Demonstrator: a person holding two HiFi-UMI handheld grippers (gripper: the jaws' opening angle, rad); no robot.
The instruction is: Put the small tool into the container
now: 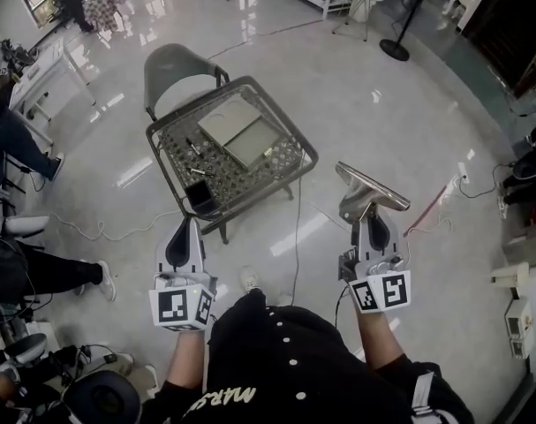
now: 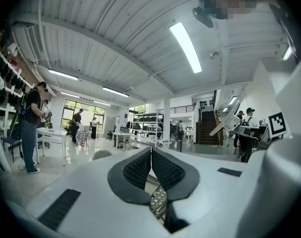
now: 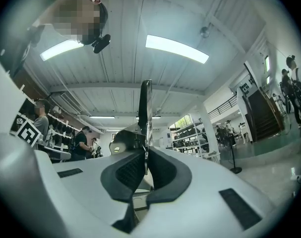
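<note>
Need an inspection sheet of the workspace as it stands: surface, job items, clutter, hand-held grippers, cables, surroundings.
Surface: small table with a patterned top, out ahead of both grippers.
Job's things: black container at the table's near left corner, contents unclear; metal tool held off the table to its right.
Clutter: grey flat box mid-table; small dark items left of it, too small to identify.
Grippers: left hand-held gripper shut with nothing between its jaws; right hand-held gripper shut on the metal tool.
Cables: white cable on the floor at left; another cable below the table front; red and white leads at right.
Surroundings: chair behind the table; fan stand; seated person's legs at left.
</note>
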